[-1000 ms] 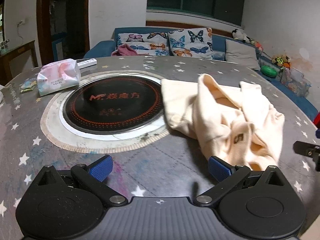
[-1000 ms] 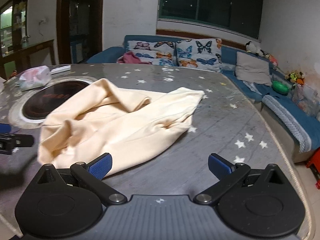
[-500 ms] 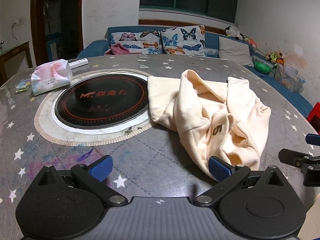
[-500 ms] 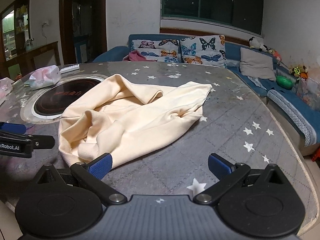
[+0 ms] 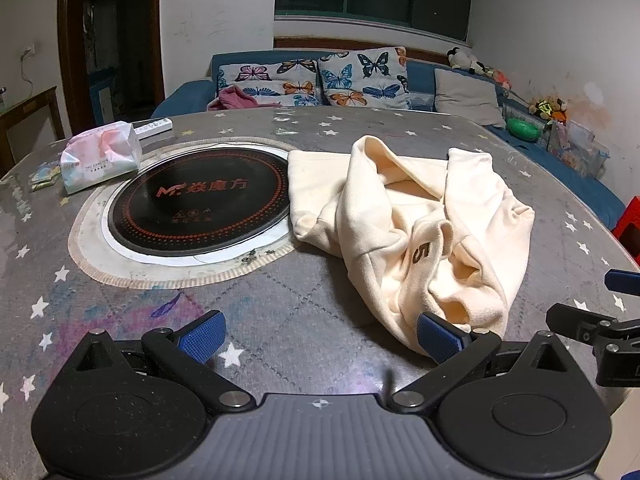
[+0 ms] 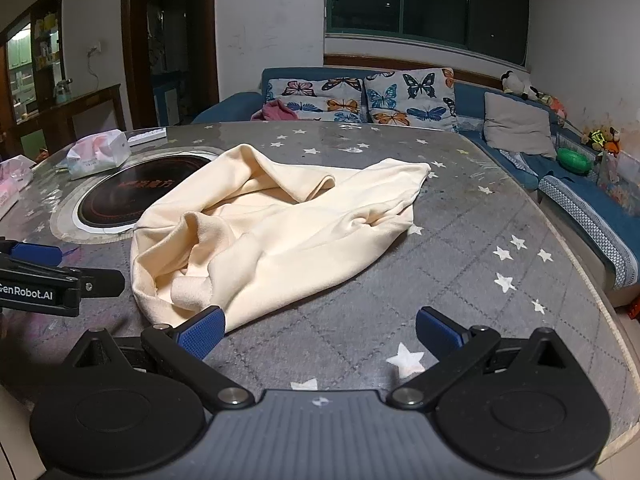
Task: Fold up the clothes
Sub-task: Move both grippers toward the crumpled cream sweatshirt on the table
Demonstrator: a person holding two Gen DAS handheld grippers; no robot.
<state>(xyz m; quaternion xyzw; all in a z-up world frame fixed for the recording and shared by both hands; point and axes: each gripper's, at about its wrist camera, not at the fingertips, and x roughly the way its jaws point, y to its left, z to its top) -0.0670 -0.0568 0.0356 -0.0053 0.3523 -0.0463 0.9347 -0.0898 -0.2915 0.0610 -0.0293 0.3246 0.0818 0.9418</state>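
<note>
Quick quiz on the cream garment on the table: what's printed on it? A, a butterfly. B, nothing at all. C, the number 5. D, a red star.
C: the left wrist view shows a dark 5 on a fold of the crumpled garment.

We are in a home living room at night. We see a blue sofa (image 6: 592, 200) along two walls with butterfly-print cushions (image 6: 408, 96), a plain grey pillow (image 6: 516, 124) and plush toys (image 6: 516, 82) on its back. A round dining table (image 6: 460, 240) with a star-print grey cover has a built-in induction hob (image 5: 200, 204); a tissue pack (image 5: 100, 156) and a remote (image 5: 154, 127) lie on it. Dark window (image 6: 424, 0) reflecting a ceiling lamp, wooden door frame (image 6: 132, 40), wall socket (image 6: 95, 47), scuffed white walls.
</note>
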